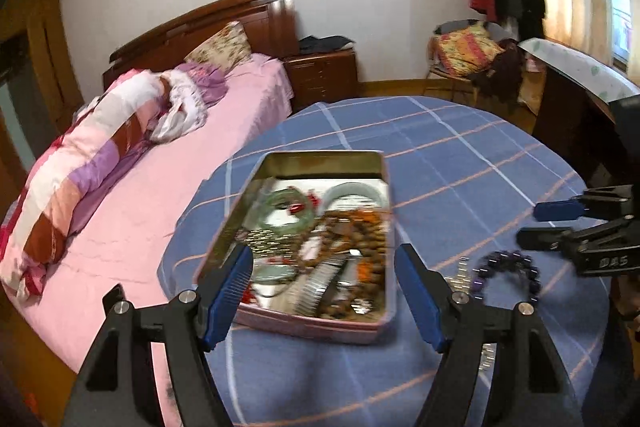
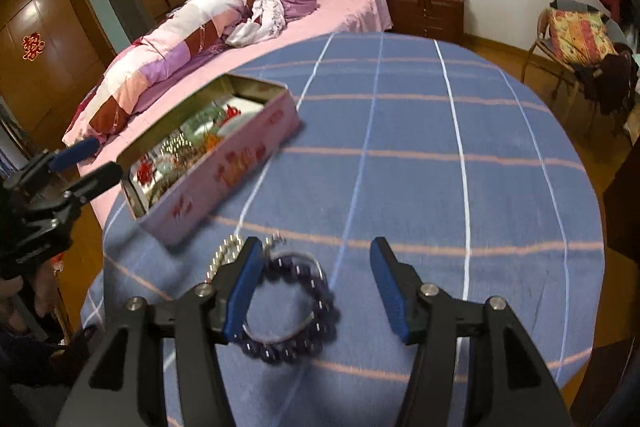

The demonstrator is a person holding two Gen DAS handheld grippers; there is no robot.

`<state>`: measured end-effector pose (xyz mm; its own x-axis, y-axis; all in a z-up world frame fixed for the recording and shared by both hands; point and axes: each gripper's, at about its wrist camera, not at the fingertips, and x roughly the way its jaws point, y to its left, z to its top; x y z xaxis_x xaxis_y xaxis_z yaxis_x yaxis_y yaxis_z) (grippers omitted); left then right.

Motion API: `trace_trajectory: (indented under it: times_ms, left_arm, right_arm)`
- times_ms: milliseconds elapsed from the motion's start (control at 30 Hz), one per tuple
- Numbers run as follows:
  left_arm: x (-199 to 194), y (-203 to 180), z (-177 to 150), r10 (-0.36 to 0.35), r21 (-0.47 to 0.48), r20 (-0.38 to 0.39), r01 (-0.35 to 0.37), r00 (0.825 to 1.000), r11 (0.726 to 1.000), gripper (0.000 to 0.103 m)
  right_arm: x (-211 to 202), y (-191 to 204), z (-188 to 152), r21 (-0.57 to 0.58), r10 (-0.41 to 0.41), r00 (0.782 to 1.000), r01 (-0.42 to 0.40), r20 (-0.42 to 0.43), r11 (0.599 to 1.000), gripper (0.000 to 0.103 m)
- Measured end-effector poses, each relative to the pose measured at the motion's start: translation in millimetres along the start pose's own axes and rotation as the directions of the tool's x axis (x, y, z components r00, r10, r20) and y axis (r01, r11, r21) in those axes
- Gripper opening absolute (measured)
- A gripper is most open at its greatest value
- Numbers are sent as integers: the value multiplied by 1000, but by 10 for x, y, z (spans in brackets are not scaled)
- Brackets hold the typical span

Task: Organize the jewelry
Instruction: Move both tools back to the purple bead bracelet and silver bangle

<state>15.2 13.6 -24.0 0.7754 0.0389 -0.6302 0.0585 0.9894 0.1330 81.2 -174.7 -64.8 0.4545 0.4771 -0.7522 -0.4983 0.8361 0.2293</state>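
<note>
The round table (image 2: 420, 131) under its blue checked cloth is the stage, and the pink tin (image 2: 224, 167) standing open on it serves as the landmark for everything else. Judging by what lies where, the sorting has barely begun: the tin is crowded with a tangle of pieces, among them a green bangle (image 1: 286, 211), a pale bangle (image 1: 352, 193) and brown bead strings (image 1: 348, 227), all heaped together with no order visible. Only a few things lie outside the tin on the cloth, just beside its near long side: a purple bead bracelet (image 2: 292, 311), a thin silver bangle (image 2: 280, 337) lying with it, and a silver chain (image 2: 224, 253) close to the tin's near corner. The left gripper (image 1: 324, 291) hangs over the near end of the tin with its fingers spread wide and nothing between them. The right gripper (image 2: 316, 291) hovers above the bracelet, away from the tin, its fingers parted and empty; the beads lie on the cloth below and touch neither pad. Most of the work, I judge, is left: nearly every piece has yet to come out of the tin and be set apart.
</note>
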Motion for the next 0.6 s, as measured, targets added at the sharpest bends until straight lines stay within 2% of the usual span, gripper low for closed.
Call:
trace_trajectory:
  times_ms: [367, 600]
  left_arm:
    - [-55, -381, -115, -57, 56, -23, 58, 998, 997, 73]
    - [-3, -561, -222, -85, 77, -61, 89, 995, 993, 73]
  right_arm:
    - [49, -54, -236, 25, 21, 999, -20, -25, 999, 59]
    - [53, -49, -310, 31, 20, 999, -20, -31, 999, 54]
